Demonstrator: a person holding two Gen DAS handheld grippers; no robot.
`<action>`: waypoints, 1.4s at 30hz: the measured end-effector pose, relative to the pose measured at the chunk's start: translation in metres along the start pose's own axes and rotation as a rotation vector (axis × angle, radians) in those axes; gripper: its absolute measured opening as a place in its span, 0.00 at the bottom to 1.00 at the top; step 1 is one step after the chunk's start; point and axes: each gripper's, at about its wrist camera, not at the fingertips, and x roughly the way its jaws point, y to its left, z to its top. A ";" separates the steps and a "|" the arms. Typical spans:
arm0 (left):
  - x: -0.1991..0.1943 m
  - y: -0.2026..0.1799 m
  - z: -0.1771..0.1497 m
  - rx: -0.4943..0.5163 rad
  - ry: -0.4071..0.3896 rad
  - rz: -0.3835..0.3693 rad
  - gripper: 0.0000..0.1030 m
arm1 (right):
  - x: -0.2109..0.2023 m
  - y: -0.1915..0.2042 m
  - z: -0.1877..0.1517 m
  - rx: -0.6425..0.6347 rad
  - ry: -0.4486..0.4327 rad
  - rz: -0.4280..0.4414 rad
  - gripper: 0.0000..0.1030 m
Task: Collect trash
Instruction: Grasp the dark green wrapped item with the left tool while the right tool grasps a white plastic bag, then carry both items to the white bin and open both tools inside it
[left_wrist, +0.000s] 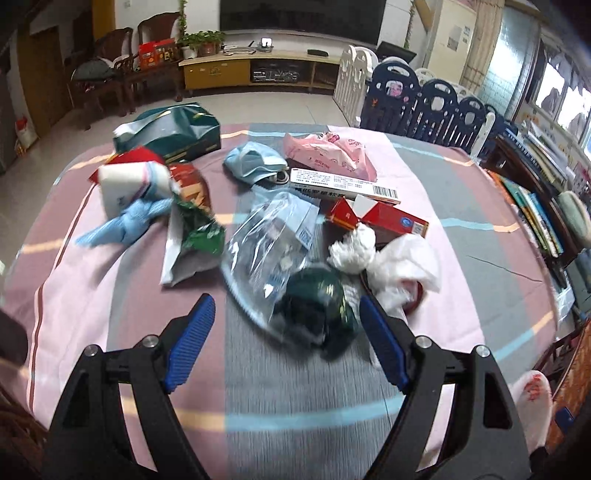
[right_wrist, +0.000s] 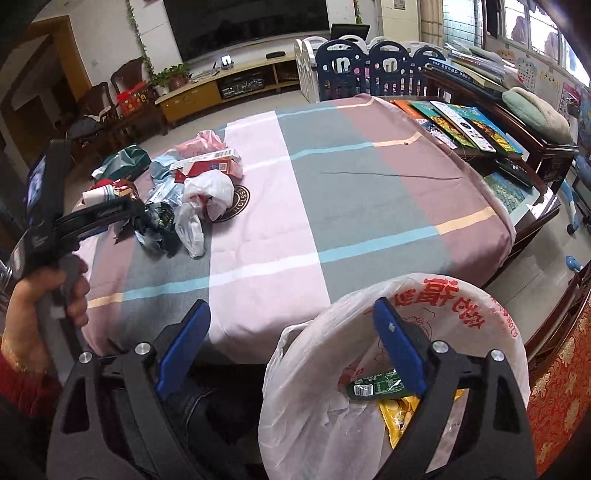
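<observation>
Trash lies in a heap on the striped tablecloth (left_wrist: 295, 387). My left gripper (left_wrist: 286, 328) is open, its blue fingers either side of a dark green crumpled wrapper (left_wrist: 314, 314) lying on a clear plastic bag (left_wrist: 266, 240). White crumpled plastic (left_wrist: 402, 266), a red carton (left_wrist: 380, 218), a green snack bag (left_wrist: 195, 229) and a blue mask (left_wrist: 251, 162) lie around. My right gripper (right_wrist: 291, 339) is open at the table's near edge, its right finger inside the mouth of a white trash bag (right_wrist: 461, 306) holding a green wrapper (right_wrist: 376, 386) and a yellow packet (right_wrist: 399, 410).
A pink bag (left_wrist: 328, 151), a white medicine box (left_wrist: 343, 184), a paper cup (left_wrist: 125, 184) and a green gift bag (left_wrist: 173, 129) lie further back. Books (right_wrist: 461, 125) sit on a side table to the right. A hand holding the left gripper (right_wrist: 74, 218) shows in the right wrist view.
</observation>
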 end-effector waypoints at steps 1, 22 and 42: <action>0.011 -0.005 0.005 0.015 0.008 0.005 0.77 | 0.005 0.001 0.003 0.000 0.003 -0.003 0.86; -0.070 0.053 -0.072 -0.114 -0.045 -0.060 0.35 | 0.174 0.086 0.094 0.217 0.147 0.182 0.55; -0.161 0.016 -0.080 -0.001 -0.200 -0.024 0.35 | 0.044 0.041 0.026 -0.139 0.058 -0.053 0.20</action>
